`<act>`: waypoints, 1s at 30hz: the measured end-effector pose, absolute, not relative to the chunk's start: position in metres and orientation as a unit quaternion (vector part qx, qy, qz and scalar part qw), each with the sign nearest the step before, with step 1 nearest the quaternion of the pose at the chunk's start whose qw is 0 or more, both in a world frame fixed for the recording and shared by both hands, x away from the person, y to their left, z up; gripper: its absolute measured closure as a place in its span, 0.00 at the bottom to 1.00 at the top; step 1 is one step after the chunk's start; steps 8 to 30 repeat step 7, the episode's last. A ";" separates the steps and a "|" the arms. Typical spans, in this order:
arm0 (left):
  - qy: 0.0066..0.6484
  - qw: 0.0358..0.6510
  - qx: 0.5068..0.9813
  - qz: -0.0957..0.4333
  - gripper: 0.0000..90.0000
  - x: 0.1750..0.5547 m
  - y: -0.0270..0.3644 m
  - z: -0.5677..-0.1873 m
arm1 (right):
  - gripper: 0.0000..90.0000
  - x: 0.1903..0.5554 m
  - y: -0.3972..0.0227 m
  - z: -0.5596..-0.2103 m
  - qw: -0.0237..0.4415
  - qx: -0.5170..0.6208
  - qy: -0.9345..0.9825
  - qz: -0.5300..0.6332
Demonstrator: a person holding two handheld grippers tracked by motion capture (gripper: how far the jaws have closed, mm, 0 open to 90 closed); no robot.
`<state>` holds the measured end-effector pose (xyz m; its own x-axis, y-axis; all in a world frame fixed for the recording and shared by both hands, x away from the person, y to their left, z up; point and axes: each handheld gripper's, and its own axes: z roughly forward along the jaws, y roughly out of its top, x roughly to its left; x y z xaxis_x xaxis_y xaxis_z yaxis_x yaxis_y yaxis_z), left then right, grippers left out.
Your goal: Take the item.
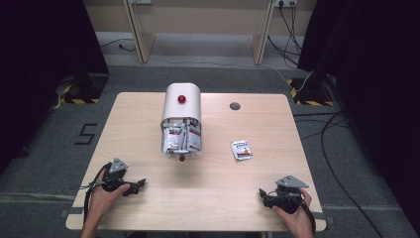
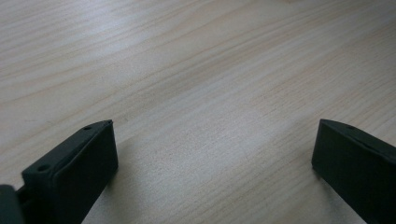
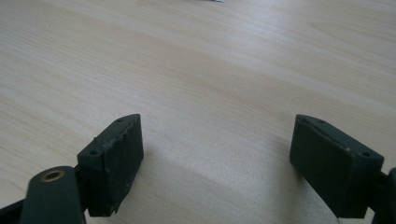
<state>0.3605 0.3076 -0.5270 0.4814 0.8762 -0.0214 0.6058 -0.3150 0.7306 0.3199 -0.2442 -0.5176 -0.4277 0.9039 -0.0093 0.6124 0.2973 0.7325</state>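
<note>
High view: left gripper [image 1: 138, 185] and right gripper [image 1: 263, 194] rest on the table [image 1: 223, 198], jaws wide, nothing between them.

One white dispenser [image 1: 181, 106] holding several packets; one loose packet [image 1: 241, 149]; two tongs [image 1: 134, 187] [image 1: 264, 195].

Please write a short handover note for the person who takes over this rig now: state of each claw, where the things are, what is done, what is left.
Left claw: open, empty, low over the table's near left edge.
Right claw: open, empty, low at the near right edge.
White dispenser box: mid-table, its open front full of sachets.
One loose sachet lies flat to the right of the box, apart from both claws.
Done: apparently one sachet is out.
Left: probably handling that sachet or drawing more; the right claw is nearer to it.
</note>
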 end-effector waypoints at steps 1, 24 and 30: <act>0.471 0.348 0.787 0.194 0.00 0.360 0.308 -0.527 | 0.20 0.320 -0.244 -0.518 0.217 0.489 0.776 0.335; 0.470 0.348 0.787 0.195 0.00 0.361 0.308 -0.527 | 0.20 0.318 -0.245 -0.518 0.217 0.488 0.776 0.335; 0.470 0.348 0.787 0.195 0.00 0.361 0.308 -0.527 | 0.20 0.318 -0.245 -0.518 0.217 0.488 0.776 0.335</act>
